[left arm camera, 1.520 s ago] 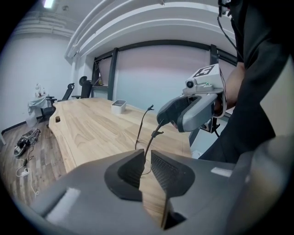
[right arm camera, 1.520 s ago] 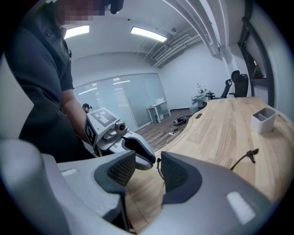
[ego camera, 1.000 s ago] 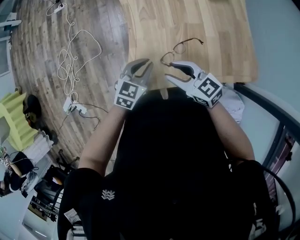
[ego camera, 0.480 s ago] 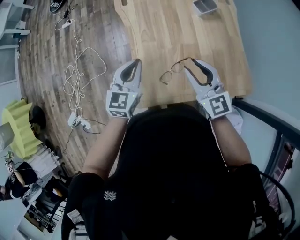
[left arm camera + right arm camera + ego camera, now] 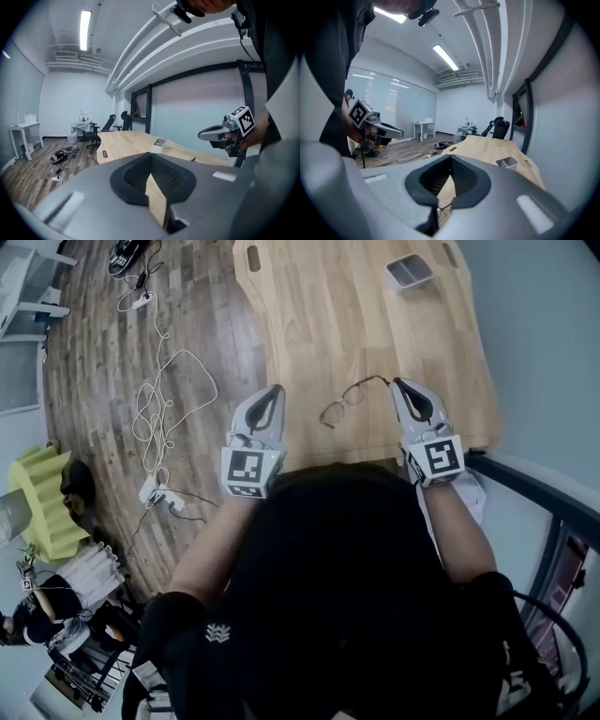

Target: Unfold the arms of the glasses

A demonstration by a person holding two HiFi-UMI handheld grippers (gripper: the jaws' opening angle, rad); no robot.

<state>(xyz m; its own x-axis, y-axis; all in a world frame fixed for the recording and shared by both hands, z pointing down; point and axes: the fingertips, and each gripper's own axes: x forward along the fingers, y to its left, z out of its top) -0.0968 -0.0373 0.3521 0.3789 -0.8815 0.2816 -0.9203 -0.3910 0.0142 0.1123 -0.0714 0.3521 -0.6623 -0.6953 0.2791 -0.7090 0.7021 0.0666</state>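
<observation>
- Jaws on my right gripper (image 5: 397,383) have just been closing and now look pressed together on the tip of one arm (image 5: 372,382) of the glasses (image 5: 339,407). A thin bit of wire frame shows low between them in the right gripper view.
- Jaws on my left gripper (image 5: 274,390) are pressed together on nothing, just left of the glasses and apart from them.
- The glasses are over the wooden surface (image 5: 319,315), with the lenses (image 5: 333,413) to the left of the pinched arm tip. I cannot tell whether the frame rests on the wood or hangs from my grip.
- My main worry is that the hold sits at the very end of a thin arm. I judge it could slip out, or the frame could swing and twist if I lift.
- Pulling that arm outward with nothing steadying the lenses would likely drag the whole glasses rather than open the hinge. Forcing it could bend it.
- My left jaws must spread before they can steady the glasses. If they come in closed, they could knock the lenses aside.
- The grey tray (image 5: 410,270) sits well beyond the glasses, so I see no risk there.
</observation>
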